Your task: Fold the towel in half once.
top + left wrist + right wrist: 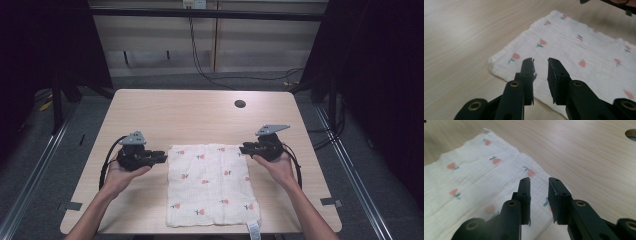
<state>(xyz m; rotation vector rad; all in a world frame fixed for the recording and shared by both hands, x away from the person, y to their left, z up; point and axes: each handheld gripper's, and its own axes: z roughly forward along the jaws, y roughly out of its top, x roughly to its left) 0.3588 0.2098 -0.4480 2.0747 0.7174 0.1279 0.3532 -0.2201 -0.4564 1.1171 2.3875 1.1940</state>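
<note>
Crinkled white cotton-like cloth [209, 185] — soft, matt — on a smooth pale wood-grain table [200, 115].

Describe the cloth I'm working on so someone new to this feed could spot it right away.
On the light wooden table, look at the near edge, between the two hands. The cloth lies flat there, folded into a rough square. It is white crinkled fabric printed with small pink flowers, with a label tab poking out at its near right corner.

We see the cloth's [210, 184] white tag [254, 232] cut off by the high view's bottom edge, and the bench's [599, 157] dark hole [631, 134] clipped at the right gripper view's edge.
</note>
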